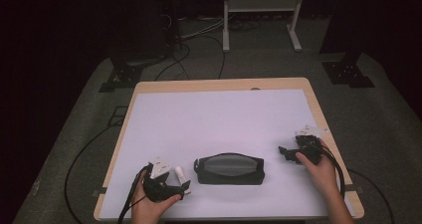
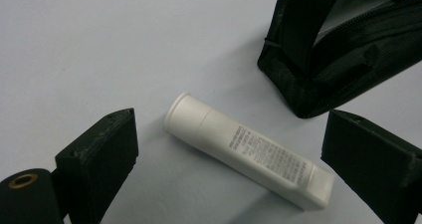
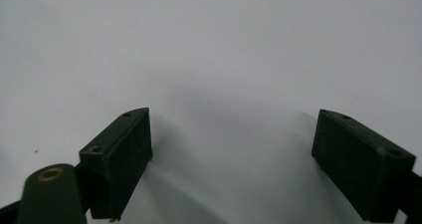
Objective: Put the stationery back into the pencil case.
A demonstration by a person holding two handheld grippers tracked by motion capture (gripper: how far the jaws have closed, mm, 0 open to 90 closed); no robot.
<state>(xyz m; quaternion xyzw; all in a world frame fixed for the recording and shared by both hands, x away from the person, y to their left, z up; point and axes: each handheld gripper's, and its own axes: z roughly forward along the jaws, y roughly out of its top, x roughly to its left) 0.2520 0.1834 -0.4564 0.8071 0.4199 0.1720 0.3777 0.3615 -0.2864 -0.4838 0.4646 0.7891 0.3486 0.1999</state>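
A white tube (image 2: 249,154) with small print lies flat on the white table cover, its cap end toward a black zip pouch (image 2: 338,50). My left gripper (image 2: 231,122) stands open around the tube, one jaw on each side, and neither pad touches it. From above, the left gripper (image 1: 174,183) sits at the front left, with the tube (image 1: 178,173) just left of the pouch (image 1: 229,168). My right gripper (image 1: 286,153) rests at the right side of the table. Its jaws (image 3: 234,117) are open over bare cover with nothing between them.
The white cover (image 1: 219,119) spans most of the wooden table (image 1: 219,84), and its far half is bare. Black cables (image 1: 79,154) trail over the grey floor at the left. A white frame stand (image 1: 261,15) is beyond the table's far edge.
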